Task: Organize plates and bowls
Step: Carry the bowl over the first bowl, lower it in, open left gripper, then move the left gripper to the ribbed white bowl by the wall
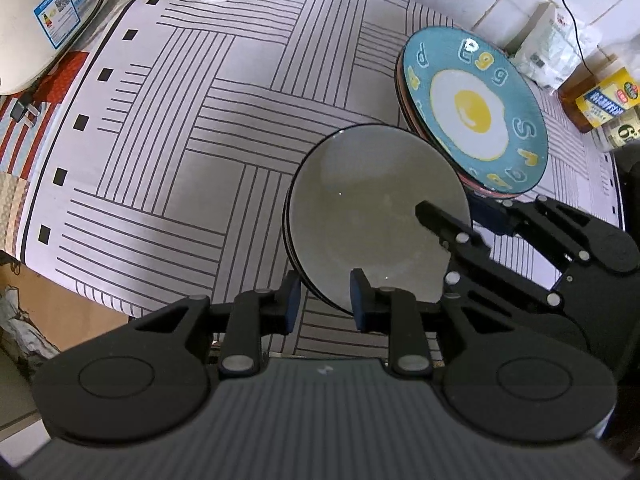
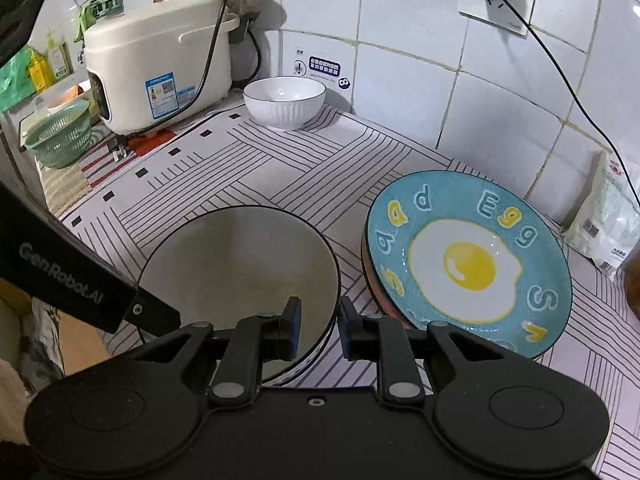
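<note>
The left tool (image 1: pixel 325 300) is matt black plastic, with two round discs at its base, jointed link arms pinned by silver-grey rivets, blue pads on its fingertips (image 1: pixel 359 296), and a ribbed grey body behind them. The right tool (image 2: pixel 319 326) has the same black discs, link arms, silver rivets and blue-edged fingertips (image 2: pixel 346 330), but a smooth black body with one small screw at its centre. Pale grey lettering, "GenRobot.AI", runs along the black side of the left tool.
</note>
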Demonstrator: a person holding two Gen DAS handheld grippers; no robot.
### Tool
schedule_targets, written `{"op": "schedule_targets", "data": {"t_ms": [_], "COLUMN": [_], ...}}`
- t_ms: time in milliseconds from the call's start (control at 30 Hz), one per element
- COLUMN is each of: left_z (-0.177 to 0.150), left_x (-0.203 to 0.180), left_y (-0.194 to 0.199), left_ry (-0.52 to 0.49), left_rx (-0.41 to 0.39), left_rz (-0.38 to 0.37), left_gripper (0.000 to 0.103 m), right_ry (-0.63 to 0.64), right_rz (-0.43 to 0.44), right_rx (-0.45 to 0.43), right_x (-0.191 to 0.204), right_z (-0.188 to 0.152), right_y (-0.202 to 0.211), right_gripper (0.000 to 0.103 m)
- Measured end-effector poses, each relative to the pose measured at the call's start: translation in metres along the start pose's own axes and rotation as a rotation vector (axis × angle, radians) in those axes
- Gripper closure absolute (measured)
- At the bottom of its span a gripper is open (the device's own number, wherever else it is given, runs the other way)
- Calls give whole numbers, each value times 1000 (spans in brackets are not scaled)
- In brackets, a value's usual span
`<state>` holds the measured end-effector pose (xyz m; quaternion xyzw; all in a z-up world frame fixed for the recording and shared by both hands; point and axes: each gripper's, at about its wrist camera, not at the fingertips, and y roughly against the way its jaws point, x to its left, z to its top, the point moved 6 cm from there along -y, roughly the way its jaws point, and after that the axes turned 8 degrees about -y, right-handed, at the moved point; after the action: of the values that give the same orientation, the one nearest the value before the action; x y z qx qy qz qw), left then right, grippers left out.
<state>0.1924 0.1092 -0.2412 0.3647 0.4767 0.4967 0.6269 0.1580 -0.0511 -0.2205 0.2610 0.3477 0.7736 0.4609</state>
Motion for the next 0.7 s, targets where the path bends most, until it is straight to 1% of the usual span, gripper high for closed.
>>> {"op": "schedule_targets", "data": {"t_ms": [33, 133, 200, 267, 333, 400, 467, 567, 700], "left_z": [0, 2, 3, 5, 8, 10, 13, 18, 26], "left_x": [0, 1, 1, 3, 4, 5, 7, 11, 23], "left_y": [1, 8, 13, 20, 29, 38, 47, 58, 72], "left_ry": [3, 10, 7, 2, -4, -15, -35, -73, -121], "left_rx": [-6, -18, -28, -48, -70, -92, -113, -141, -172], "left_rz": [-6, -19, -22, -28, -30, -23, -13, 3, 6], "left_gripper": [79, 77, 77, 75, 73, 70, 69, 64, 61], "right_ry": [4, 9, 4, -1, -8, -16, -26, -43, -85], "right_rz": [-2, 4, 11, 22, 33, 41, 54, 74, 82], "right_rx": [2, 9, 11, 5, 1, -9, -27, -53, -95], "right_x": [1, 3, 4, 6, 8, 10, 12, 17, 25], "right_z": [0, 2, 4, 8, 12, 17, 21, 29, 40], "right_y": [0, 2, 5, 10, 16, 22, 28, 38, 48], "right_gripper": [77, 72, 63, 56, 51, 44, 40, 39, 32]}}
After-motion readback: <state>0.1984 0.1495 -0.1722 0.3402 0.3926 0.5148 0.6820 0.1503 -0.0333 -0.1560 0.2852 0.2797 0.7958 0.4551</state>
